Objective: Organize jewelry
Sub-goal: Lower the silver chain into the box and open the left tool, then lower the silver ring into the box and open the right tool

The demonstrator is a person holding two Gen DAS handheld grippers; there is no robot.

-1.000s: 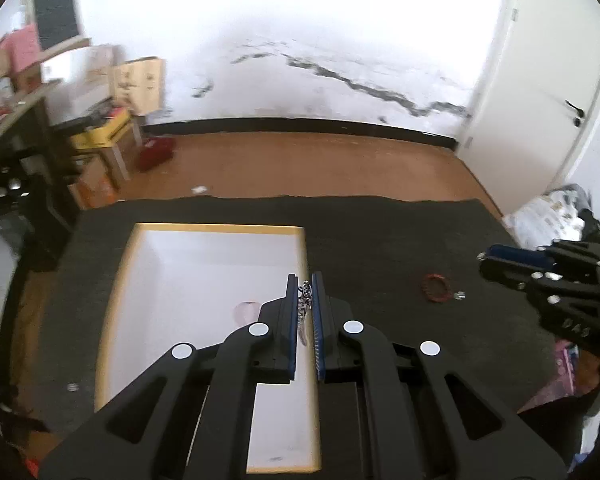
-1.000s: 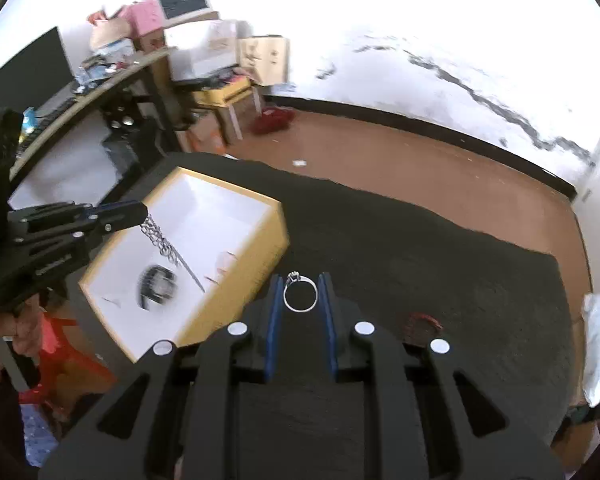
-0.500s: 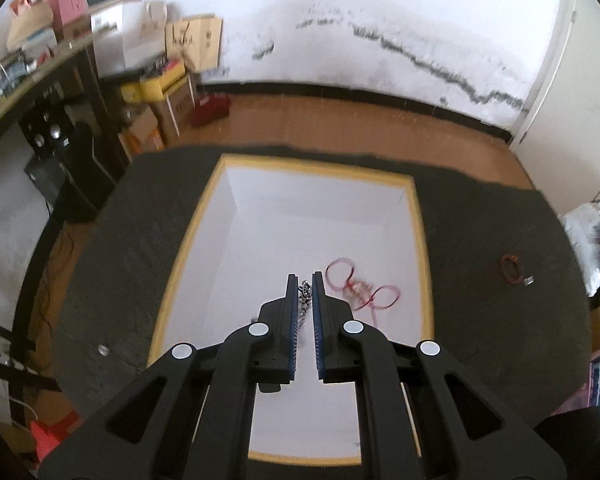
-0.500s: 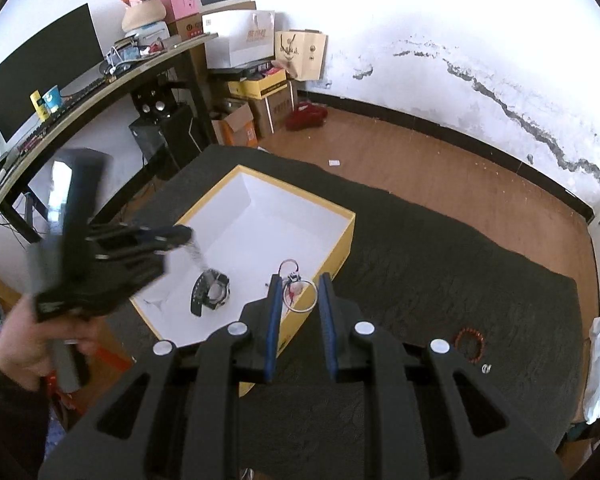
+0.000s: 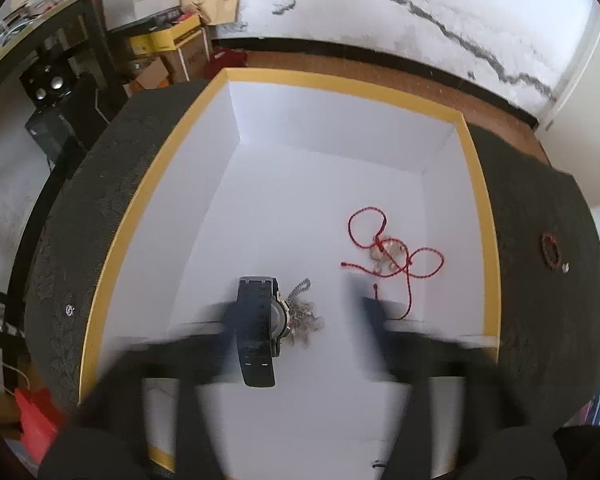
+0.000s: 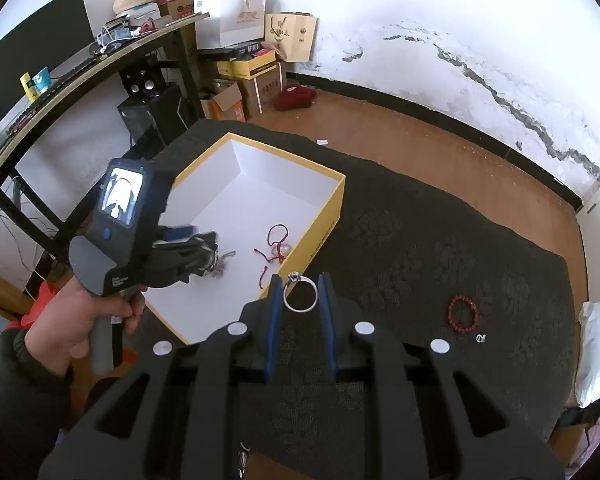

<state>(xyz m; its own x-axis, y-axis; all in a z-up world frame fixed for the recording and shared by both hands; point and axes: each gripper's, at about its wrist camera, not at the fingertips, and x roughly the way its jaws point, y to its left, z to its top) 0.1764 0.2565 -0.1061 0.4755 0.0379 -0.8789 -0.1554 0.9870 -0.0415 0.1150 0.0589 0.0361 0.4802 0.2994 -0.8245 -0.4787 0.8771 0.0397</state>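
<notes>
The left gripper (image 5: 308, 320) hangs over the yellow-rimmed box (image 5: 476, 184), its fingers opening wide and motion-blurred, with nothing pressed between them. Below the gap, on the smooth white floor of the box, lies a heap of fine silver chain (image 5: 302, 314) — small metal links bunched beside a black watch (image 5: 256, 328) with a ribbed strap, the two touching. At about two o'clock from the chain, a thin red cord (image 5: 396, 256) loops in curls around a small clear, glassy pendant.

In the right wrist view, a person's hand (image 6: 72, 320) grips the handle of the left gripper (image 6: 204, 248), which dips into the near left corner of the box (image 6: 324, 224). The right gripper (image 6: 300, 296) has its blue-padded fingers (image 6: 274, 304) set narrow on a thin silver ring (image 6: 300, 294) with a small setting at its twelve o'clock; the ring hangs in the air just outside the box's near yellow wall.

The box stands on a desk (image 6: 420, 240) covered with a dark, patterned, textured cloth. On that cloth, at about three o'clock from the held ring and well apart from it, lies a round bracelet of red beads (image 6: 463, 314), and just beside it a tiny silver piece (image 6: 481, 337).
</notes>
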